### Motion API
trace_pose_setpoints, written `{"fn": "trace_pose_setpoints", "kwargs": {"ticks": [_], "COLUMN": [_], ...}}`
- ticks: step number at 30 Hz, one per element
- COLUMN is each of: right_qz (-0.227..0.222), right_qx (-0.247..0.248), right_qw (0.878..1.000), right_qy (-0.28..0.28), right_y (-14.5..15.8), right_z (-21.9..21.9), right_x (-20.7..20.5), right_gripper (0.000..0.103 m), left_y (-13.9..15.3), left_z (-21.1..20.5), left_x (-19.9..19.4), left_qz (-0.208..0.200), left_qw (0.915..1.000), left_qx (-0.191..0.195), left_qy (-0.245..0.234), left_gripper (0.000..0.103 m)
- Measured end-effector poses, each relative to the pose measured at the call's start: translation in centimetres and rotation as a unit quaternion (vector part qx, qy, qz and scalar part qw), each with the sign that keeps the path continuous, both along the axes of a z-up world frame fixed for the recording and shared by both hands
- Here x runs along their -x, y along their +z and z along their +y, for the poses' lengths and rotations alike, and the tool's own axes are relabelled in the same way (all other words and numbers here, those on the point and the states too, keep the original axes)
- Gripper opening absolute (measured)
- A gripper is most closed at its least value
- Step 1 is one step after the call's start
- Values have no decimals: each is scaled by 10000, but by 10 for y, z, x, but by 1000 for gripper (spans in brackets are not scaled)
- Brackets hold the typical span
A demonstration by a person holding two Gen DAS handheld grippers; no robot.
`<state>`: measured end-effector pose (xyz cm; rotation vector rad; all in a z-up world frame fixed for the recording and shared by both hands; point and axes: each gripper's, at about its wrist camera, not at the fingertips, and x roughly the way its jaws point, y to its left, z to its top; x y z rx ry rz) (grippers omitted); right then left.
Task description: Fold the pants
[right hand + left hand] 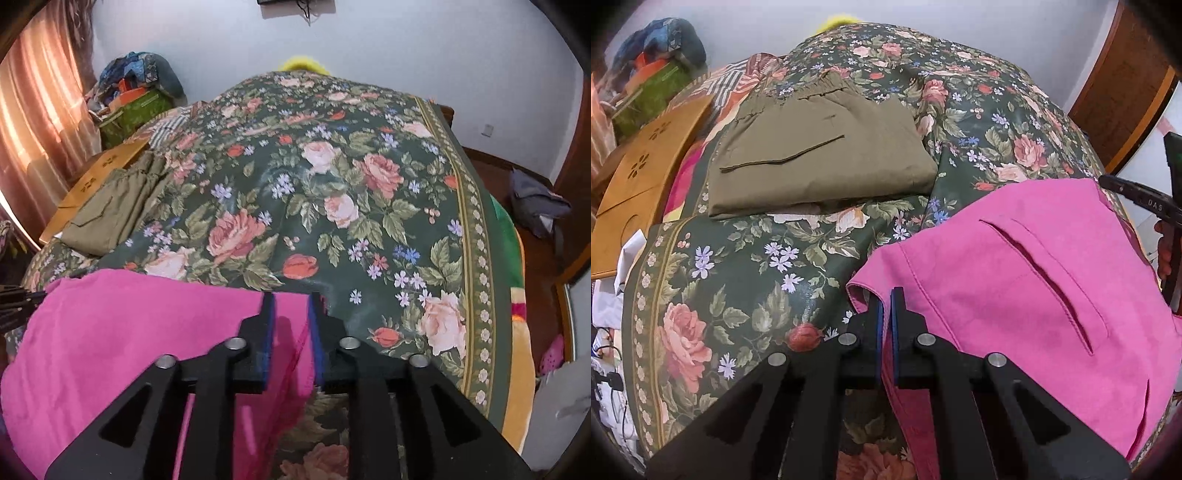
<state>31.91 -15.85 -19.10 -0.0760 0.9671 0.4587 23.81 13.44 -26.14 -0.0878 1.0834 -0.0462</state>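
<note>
Pink pants (1027,280) lie on the floral bedspread (746,266), pocket slit facing up. My left gripper (886,306) is shut on the pants' left edge, the cloth pinched between the blue pads. In the right wrist view the pink pants (122,332) fill the lower left. My right gripper (290,310) holds their right edge, with pink cloth between its slightly parted pads. The right gripper also shows at the right edge of the left wrist view (1137,199).
Folded olive pants (820,155) lie on the bed behind, also seen in the right wrist view (110,210). A wooden board (642,184) and a pile of clothes (657,48) sit to the left. The bed's right edge (509,258) drops to the floor.
</note>
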Motion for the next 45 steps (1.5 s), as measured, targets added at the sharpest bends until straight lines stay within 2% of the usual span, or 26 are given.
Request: {"fn": "trace_pose_setpoints", "kwargs": {"ticks": [2, 7, 9, 12, 16, 20, 22, 26, 31, 36, 39, 41, 43, 45], "right_qz": [220, 615, 617, 595, 425, 157, 41, -82, -89, 112, 374, 295, 314, 270], "right_qx": [-3, 240, 303, 483, 316, 181, 78, -46, -129, -117, -27, -80, -72, -44], "right_qw": [9998, 9976, 9974, 9970, 9986, 9996, 9995, 9983, 9968, 9956, 9944, 9951, 9955, 9959], "right_qy": [39, 191, 205, 96, 3, 172, 289, 566, 788, 920, 987, 943, 891, 858], "right_y": [-10, -36, -39, -35, -10, 20, 32, 50, 55, 42, 24, 20, 20, 19], "right_z": [3, 12, 12, 11, 1, 1, 5, 17, 29, 36, 35, 30, 26, 21], "right_x": [-3, -10, -13, -15, 0, 25, 39, 73, 111, 137, 150, 159, 166, 174], "right_gripper": [35, 35, 30, 30, 32, 34, 36, 36, 36, 36, 36, 37, 37, 37], "left_y": [-2, -6, -6, 1, 29, 60, 70, 80, 76, 57, 40, 37, 38, 38], "left_z": [1, 0, 1, 3, 7, 2, -9, -44, -75, -97, -101, -102, -105, -105], "left_x": [-1, -1, -1, 0, 10, 20, 25, 39, 49, 62, 71, 80, 89, 95], "left_qz": [15, 30, 43, 60, -179, -433, -528, -625, -548, -294, -126, -286, -356, -389], "left_qw": [10000, 10000, 10000, 9999, 9996, 9988, 9986, 9976, 9963, 9961, 9972, 9974, 9977, 9976], "left_qx": [21, -3, -26, -66, -138, -92, 15, 88, 445, 576, 491, 386, 102, 24], "left_qy": [27, 38, 66, 116, 185, 196, 90, -299, -483, -593, -545, -534, -572, -580], "left_gripper": [3, 4, 6, 6, 6, 6, 7, 16, 17, 19, 21, 22, 23, 24]}}
